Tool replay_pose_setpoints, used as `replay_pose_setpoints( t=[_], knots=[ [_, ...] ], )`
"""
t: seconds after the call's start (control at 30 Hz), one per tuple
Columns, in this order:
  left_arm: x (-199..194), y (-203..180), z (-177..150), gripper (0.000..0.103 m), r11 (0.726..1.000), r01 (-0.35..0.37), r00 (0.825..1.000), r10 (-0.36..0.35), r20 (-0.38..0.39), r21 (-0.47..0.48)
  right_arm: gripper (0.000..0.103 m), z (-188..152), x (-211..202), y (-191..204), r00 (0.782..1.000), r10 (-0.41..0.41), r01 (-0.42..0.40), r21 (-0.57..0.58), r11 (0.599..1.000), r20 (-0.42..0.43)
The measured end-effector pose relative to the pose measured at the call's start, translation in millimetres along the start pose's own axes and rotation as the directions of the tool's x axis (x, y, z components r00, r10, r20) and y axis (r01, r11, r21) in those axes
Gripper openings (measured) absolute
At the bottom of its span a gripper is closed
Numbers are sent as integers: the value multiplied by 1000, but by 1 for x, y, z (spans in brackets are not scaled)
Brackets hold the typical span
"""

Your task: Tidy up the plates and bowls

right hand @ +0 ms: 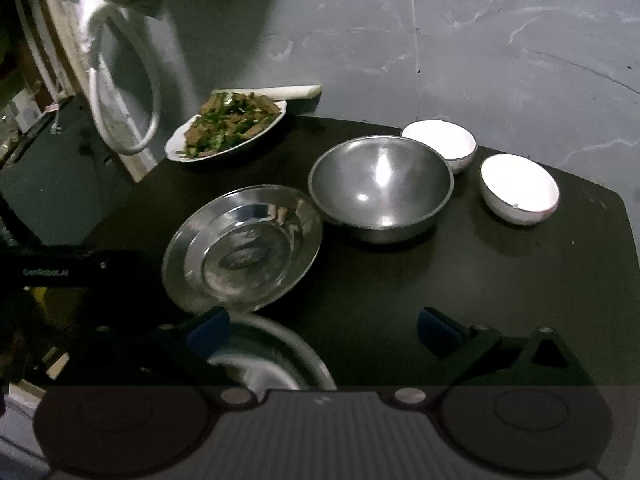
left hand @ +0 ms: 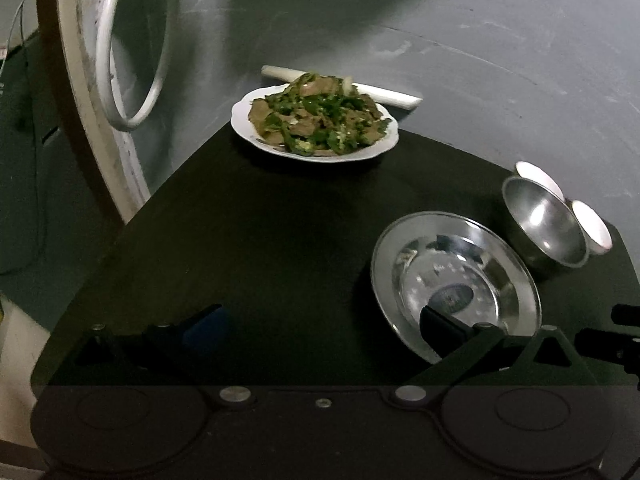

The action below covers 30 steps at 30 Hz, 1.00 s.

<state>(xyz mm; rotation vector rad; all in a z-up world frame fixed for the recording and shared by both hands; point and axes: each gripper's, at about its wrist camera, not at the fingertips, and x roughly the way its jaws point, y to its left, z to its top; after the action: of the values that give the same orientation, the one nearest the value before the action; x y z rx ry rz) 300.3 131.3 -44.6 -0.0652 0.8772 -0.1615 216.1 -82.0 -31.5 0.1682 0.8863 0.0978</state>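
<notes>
Both tools, left (left hand: 322,326) and right (right hand: 320,330), are hovering wide open and empty; the steel plate (right hand: 242,250), sitting at ten o'clock on the table (right hand: 500,300), looks light, stiff, slippery, best pinched at its rim.

A blurred metal dish (right hand: 276,356) sits partly hidden behind the right gripper (right hand: 322,330).

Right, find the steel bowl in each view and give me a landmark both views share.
Left wrist: steel bowl at the right edge, beyond the steel plate.
Right wrist: steel bowl just right of centre, behind and right of the steel plate.
Shared landmark: the food plate at the table's far side.
</notes>
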Motion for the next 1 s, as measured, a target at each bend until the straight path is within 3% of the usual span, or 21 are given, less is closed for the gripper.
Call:
replay_pose_setpoints(
  t=[0.4,0.73,0.93,1.0],
  knots=[
    [30,-11,11,102,1000,0,1000,0,-31,-14,100,23,40,10,1000,18,-17,71,997,-22],
    [39,-19,14,98,1000,17,998,-17,-60,-2,86,21,60,9,997,48,-41,120,992,-60],
    [41,-25,12,91,1000,27,997,-26,-72,12,78,19,61,9,996,73,-66,128,990,-57],
    [41,-25,12,82,999,35,997,-34,-76,12,71,19,61,9,995,79,-71,133,989,-52]
  ],
)
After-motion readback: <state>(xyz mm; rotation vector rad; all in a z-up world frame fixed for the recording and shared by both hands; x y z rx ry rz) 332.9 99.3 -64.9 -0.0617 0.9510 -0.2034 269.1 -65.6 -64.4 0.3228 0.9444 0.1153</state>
